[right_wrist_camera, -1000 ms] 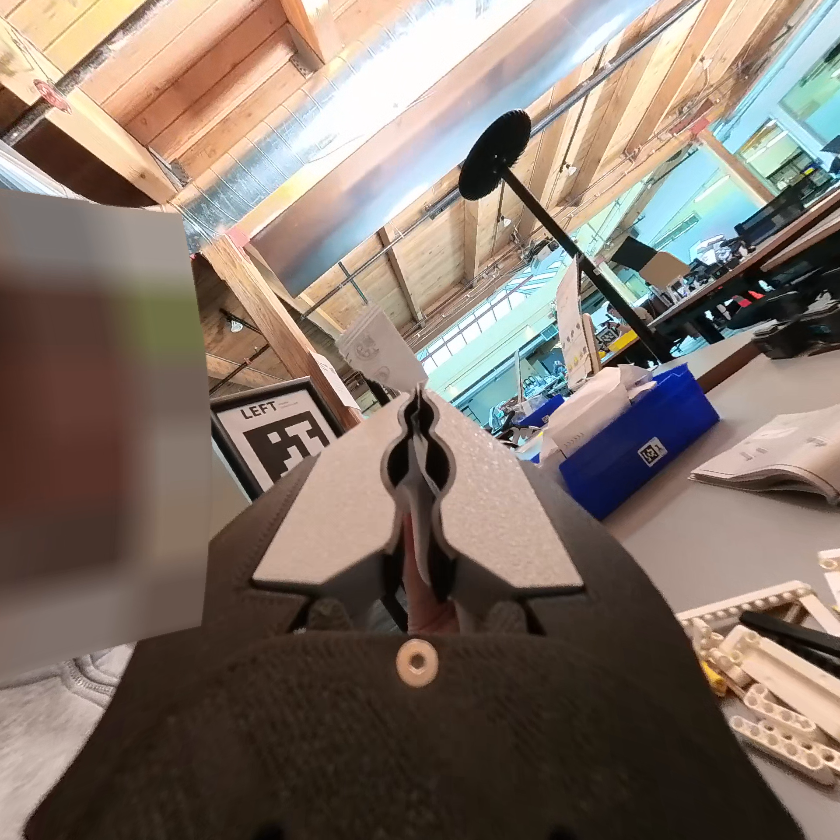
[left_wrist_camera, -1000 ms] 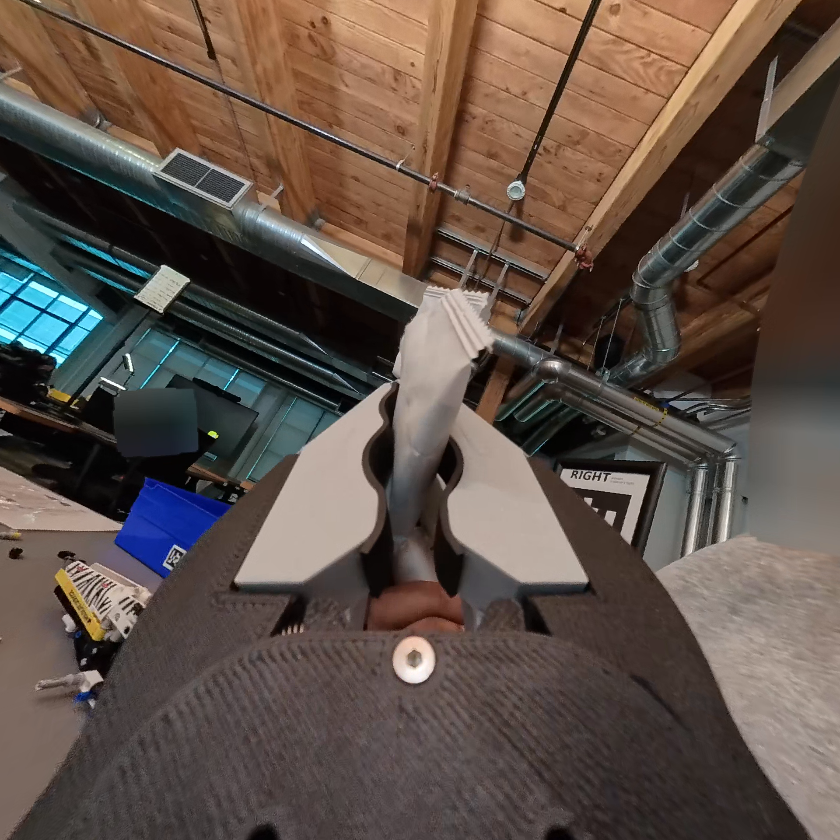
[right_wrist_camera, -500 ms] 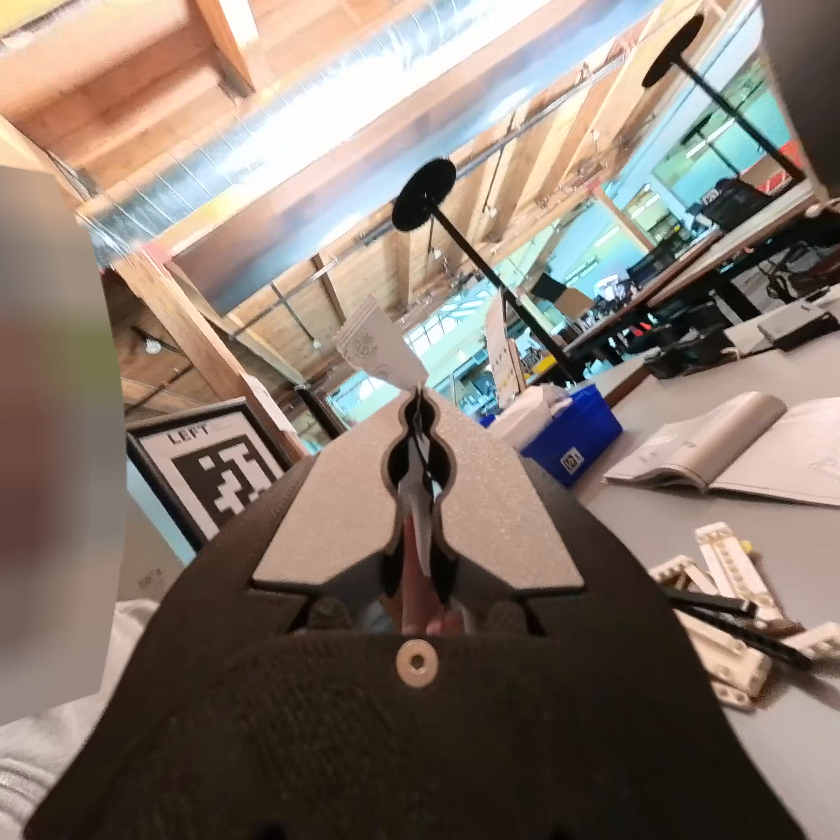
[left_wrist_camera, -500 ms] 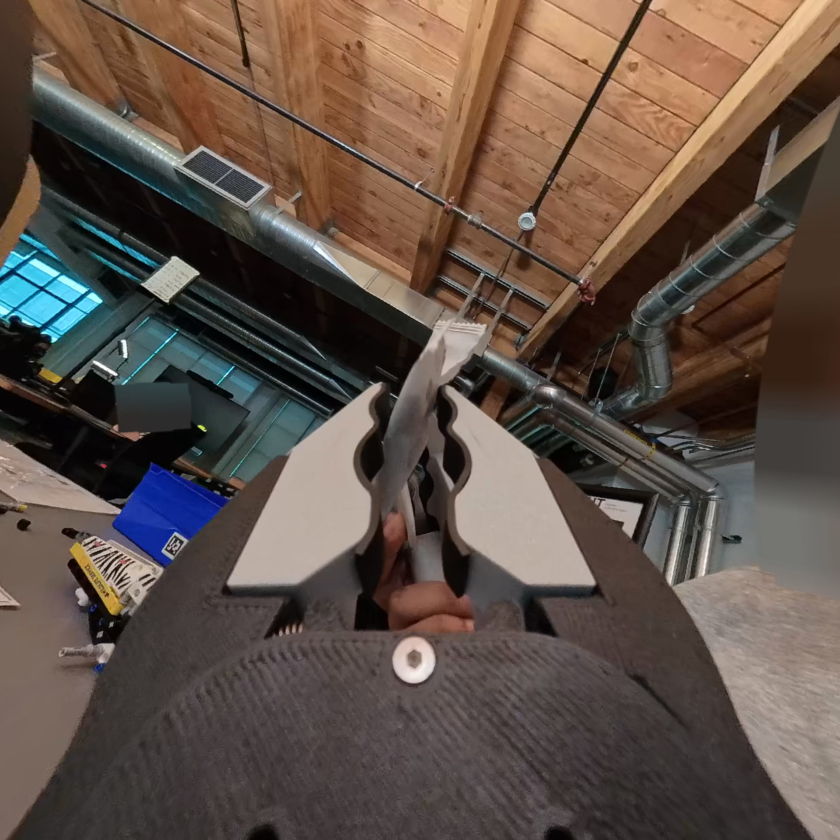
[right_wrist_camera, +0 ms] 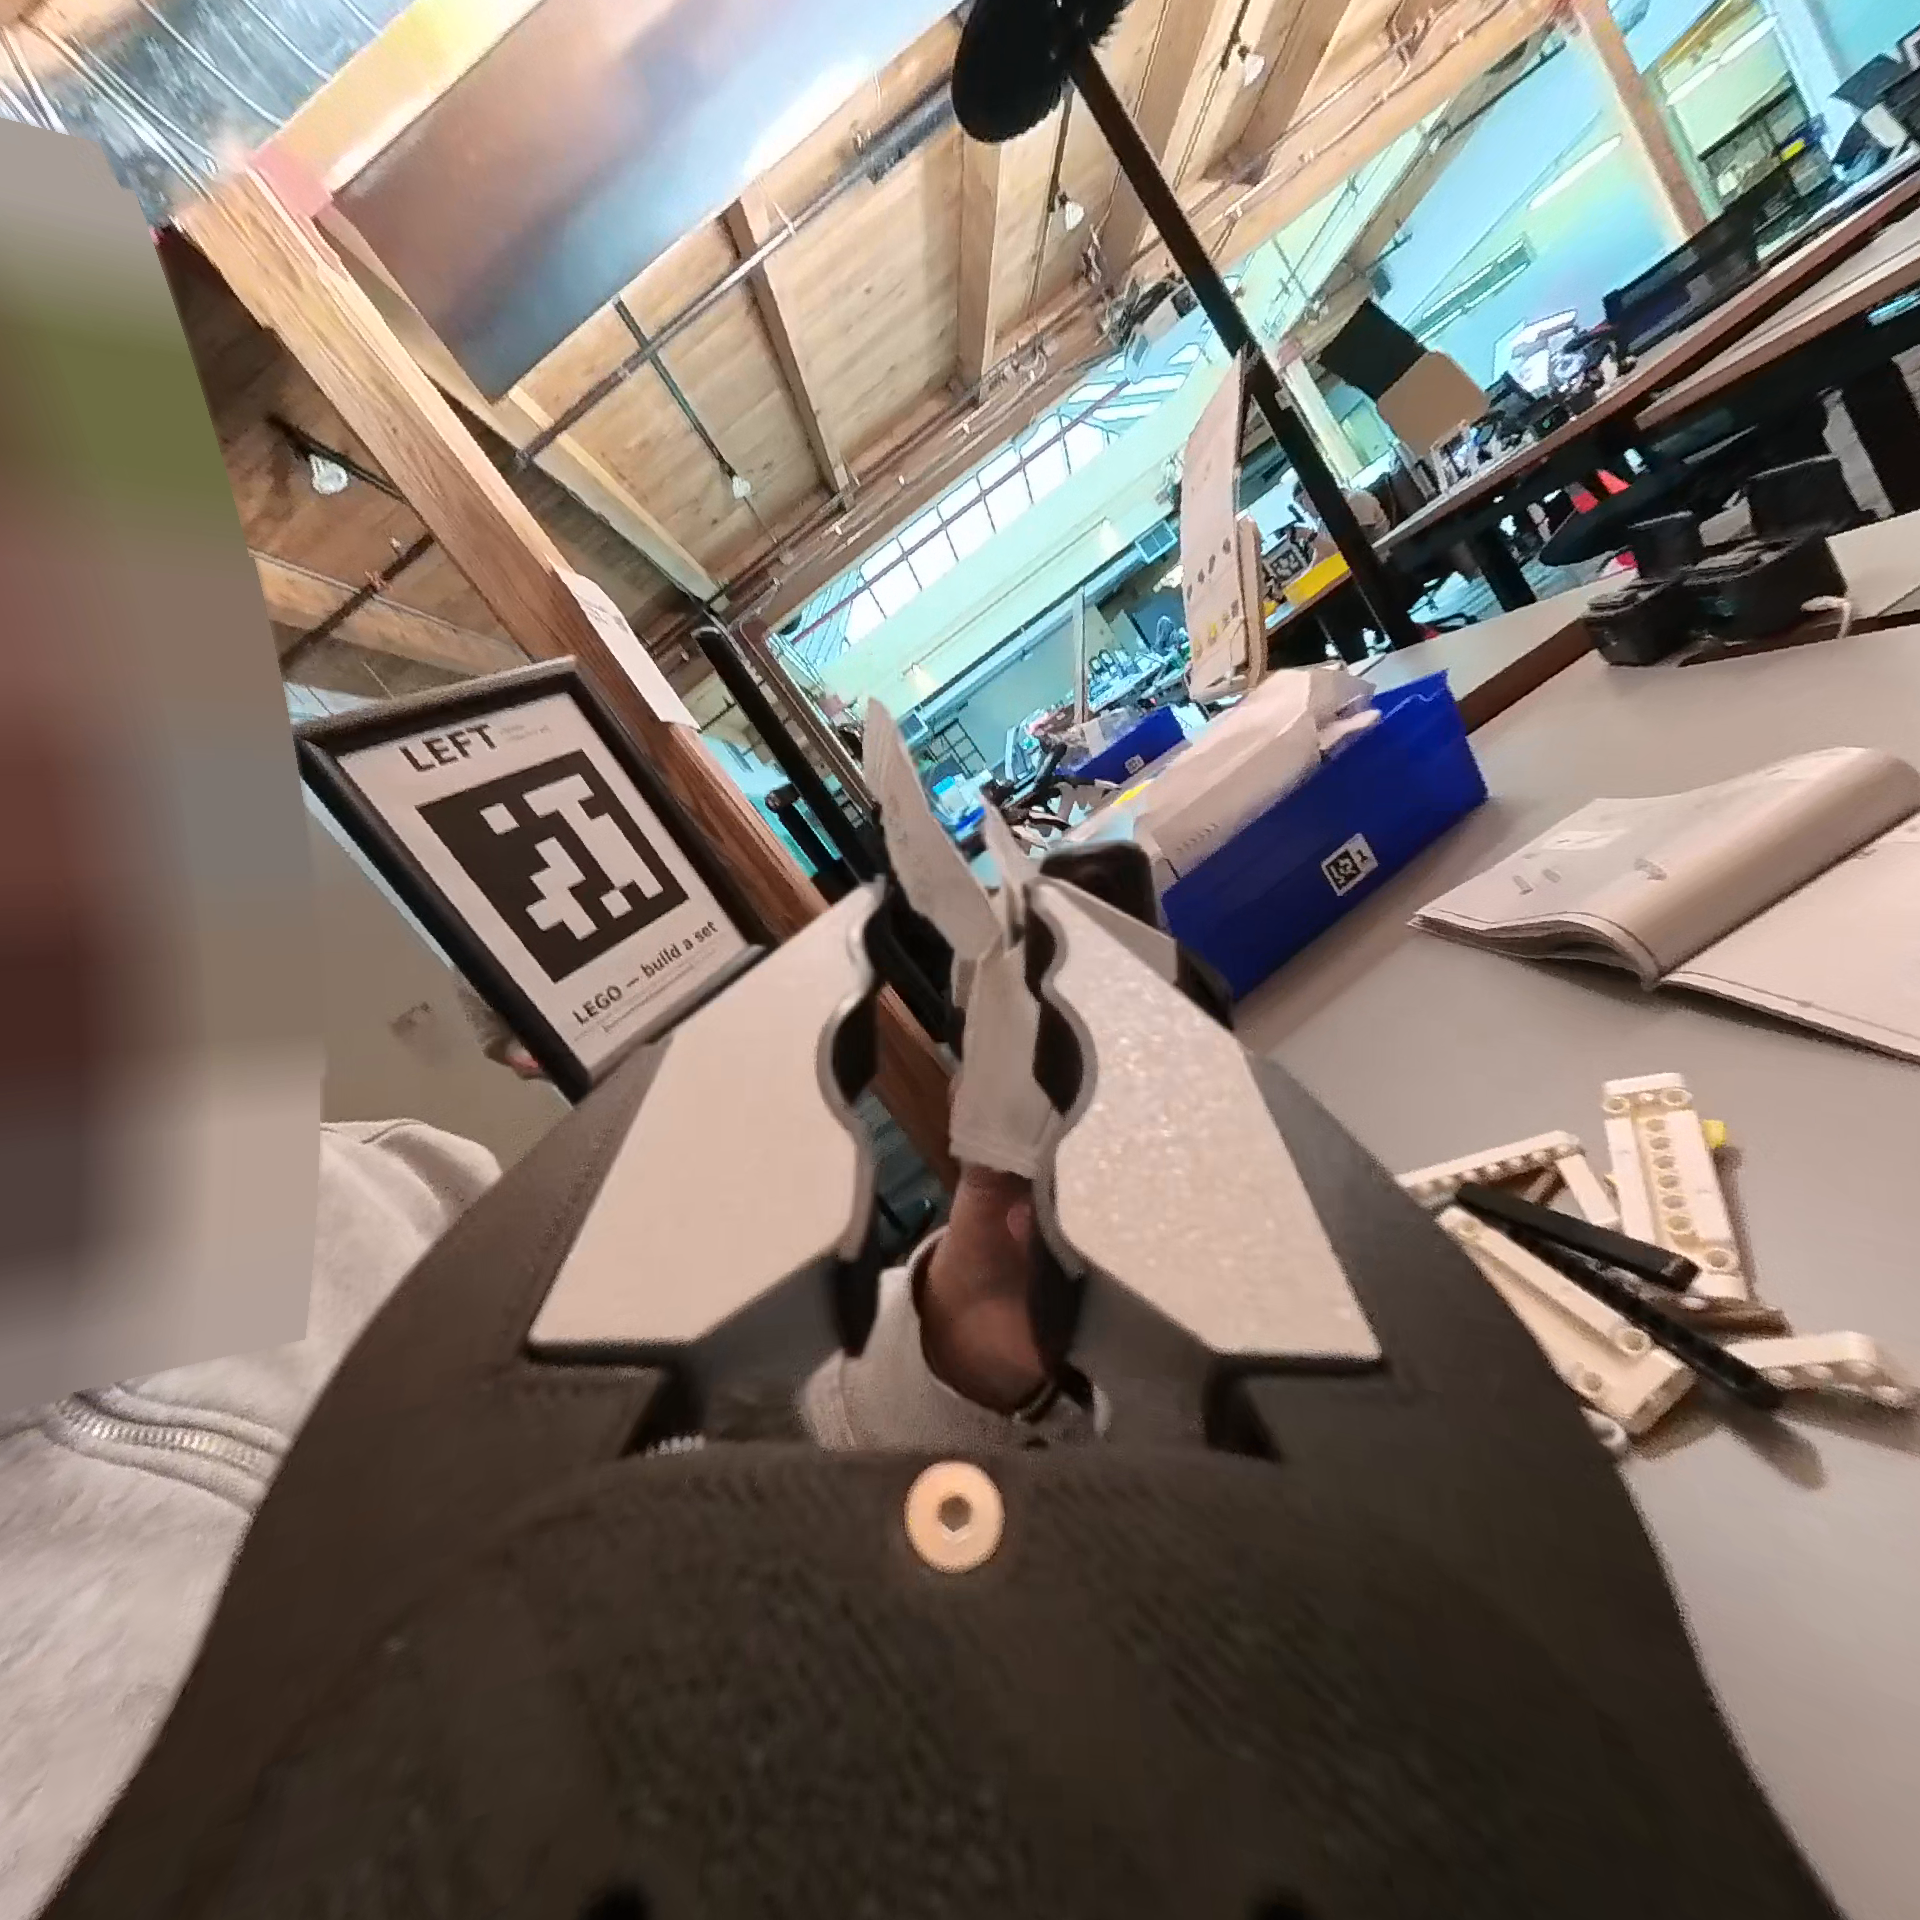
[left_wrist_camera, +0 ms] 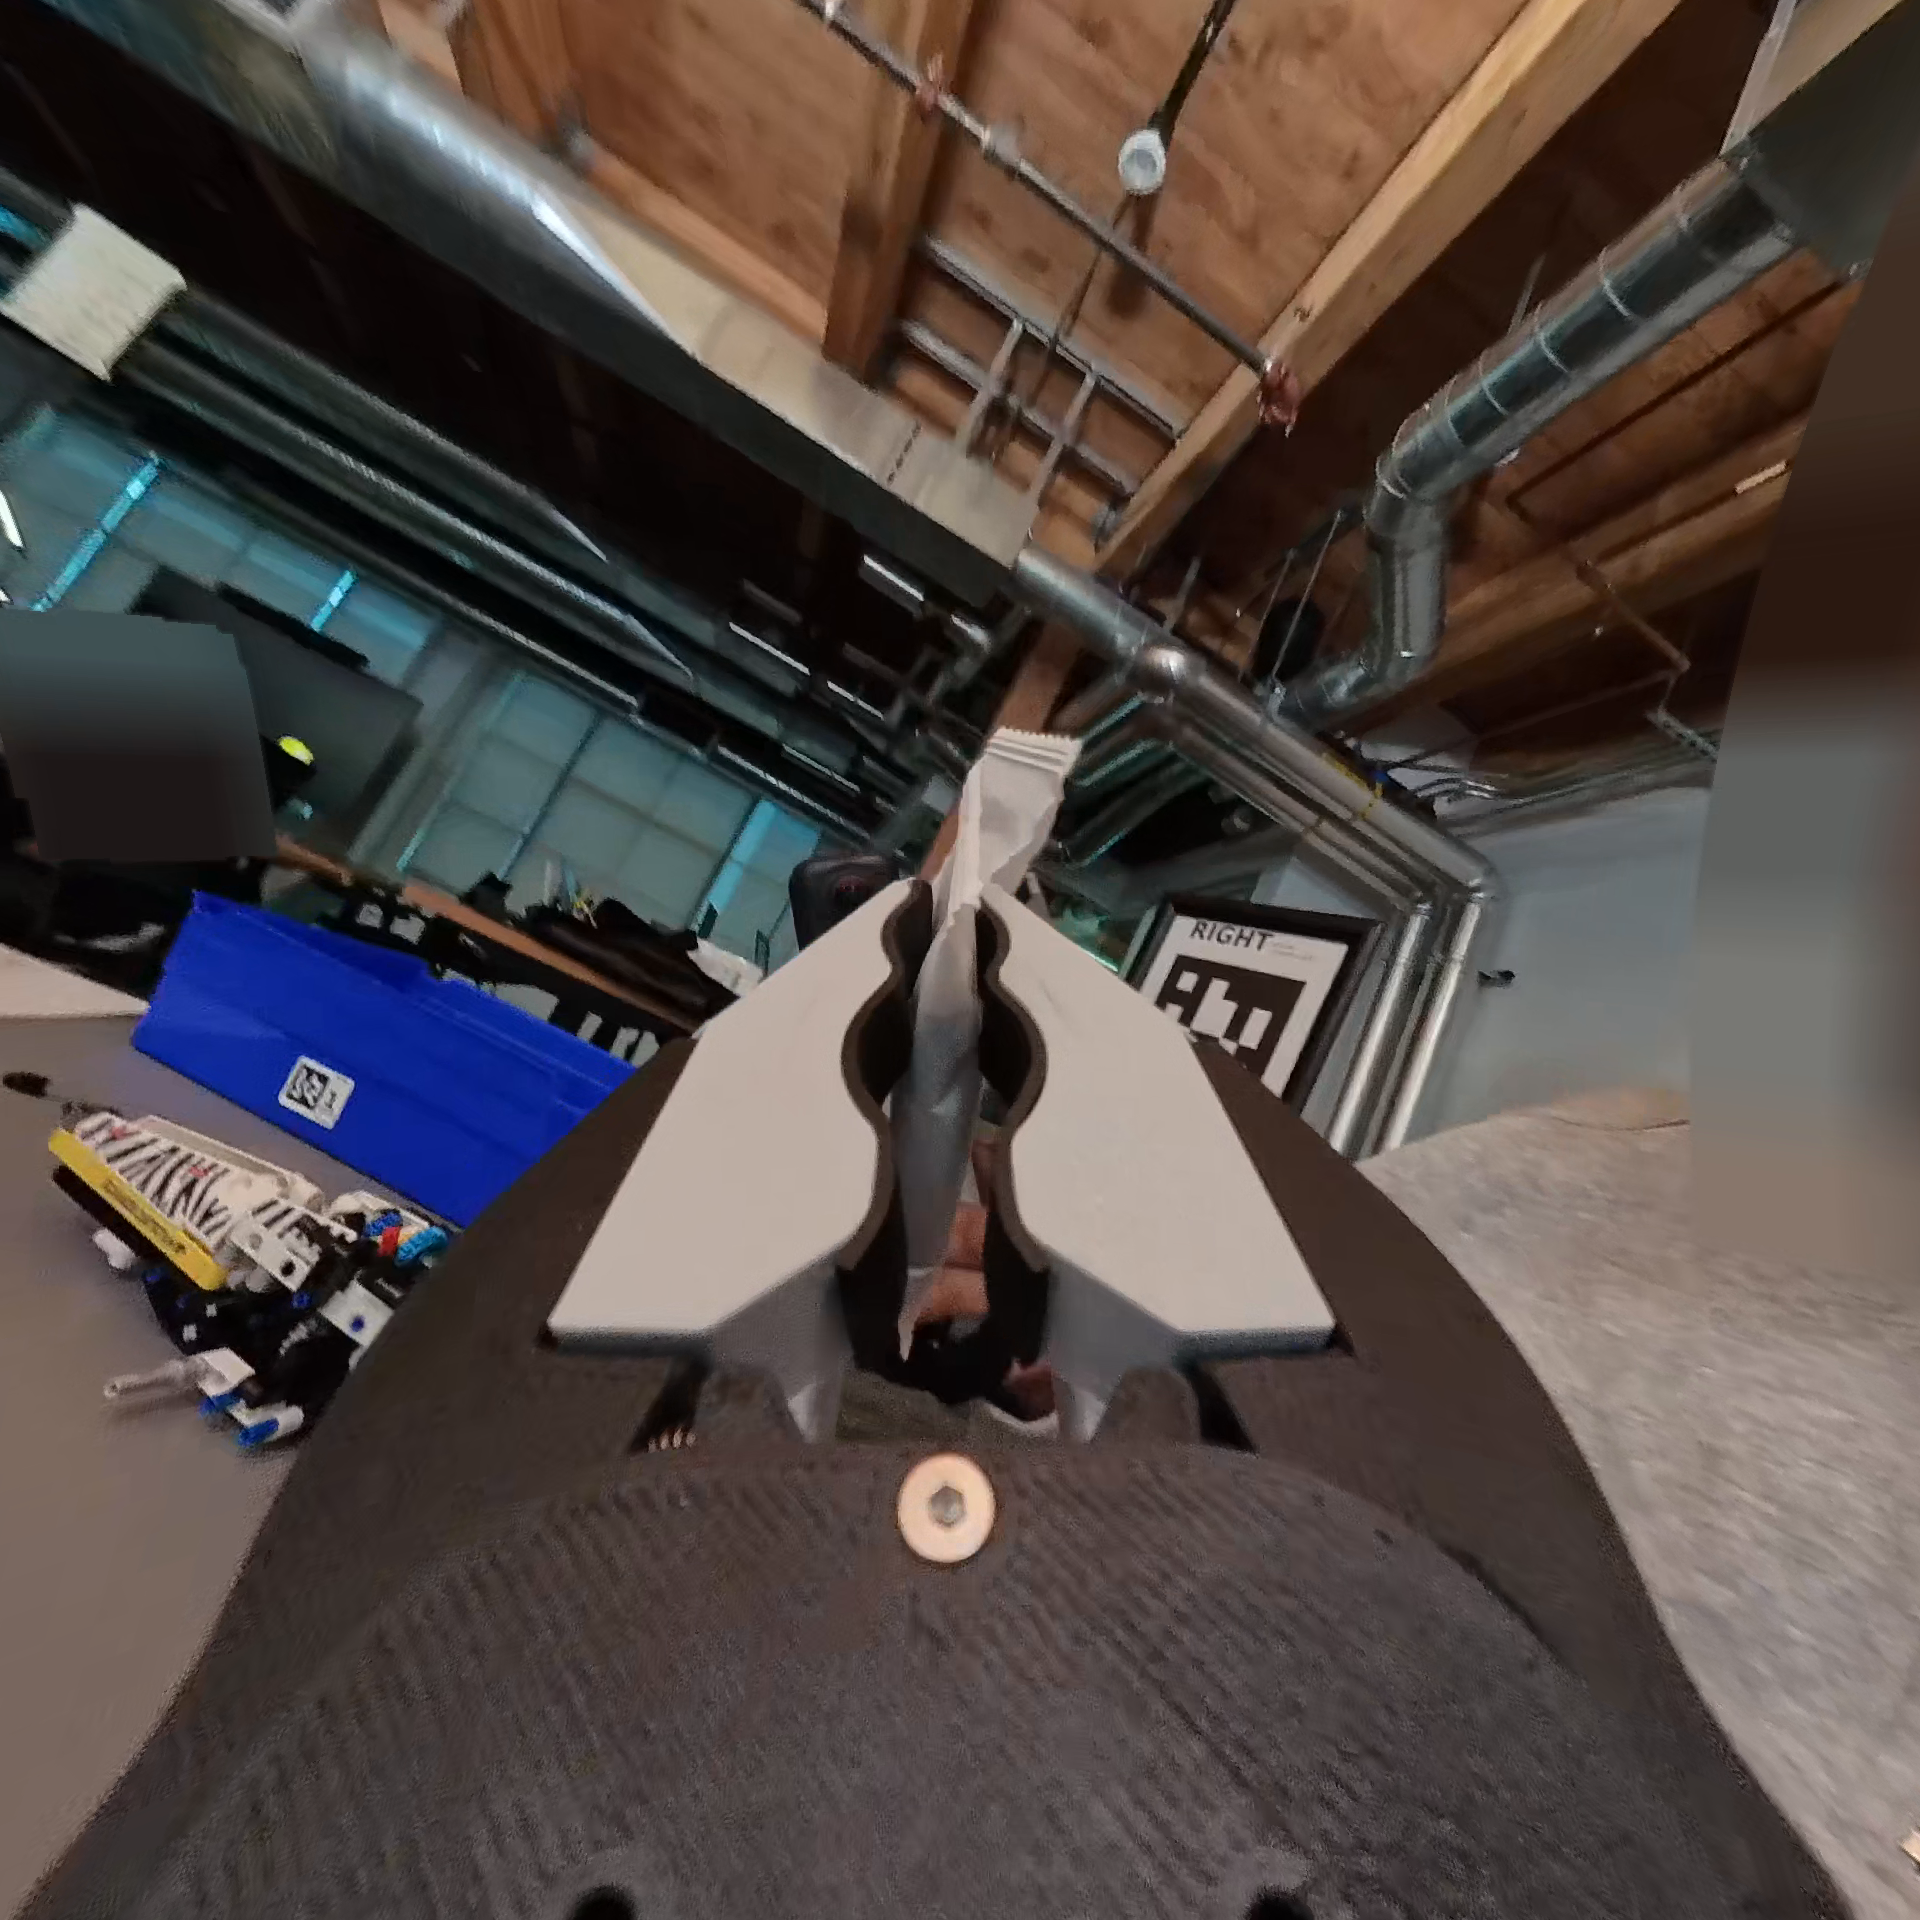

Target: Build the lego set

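My left gripper (left_wrist_camera: pixel 951 902) is shut on a crumpled white paper bag (left_wrist_camera: pixel 1003 821), raised and pointing up at the ceiling. The bag's top sticks out above the fingertips. My right gripper (right_wrist_camera: pixel 956 891) is open; a strip of the white bag (right_wrist_camera: pixel 925 862) lies against its right finger (right_wrist_camera: pixel 1143 1091) only. A hand (right_wrist_camera: pixel 987 1299) shows behind the jaws. A partly built striped Lego model (left_wrist_camera: pixel 197 1195) lies on the grey table at the left. Loose white beams (right_wrist_camera: pixel 1652 1174) and black axles (right_wrist_camera: pixel 1579 1236) lie at the right.
A blue bin (left_wrist_camera: pixel 416 1049) stands behind the model; one also shows in the right wrist view (right_wrist_camera: pixel 1340 831). An open instruction booklet (right_wrist_camera: pixel 1714 894) lies far right. Each view shows the other gripper's framed marker board (right_wrist_camera: pixel 551 862), (left_wrist_camera: pixel 1247 997). A grey sleeve (left_wrist_camera: pixel 1610 1351) is close by. Left and right tips are no more than a few centimetres apart. The partly built striped Lego model (left_wrist_camera: pixel 197 1195) is about 30 centimeters from both grippers' fingertips.
My right gripper has opened and no longer clamps the bag. Both grippers have tilted down, so more of the table shows. The left gripper stays shut on the bag.
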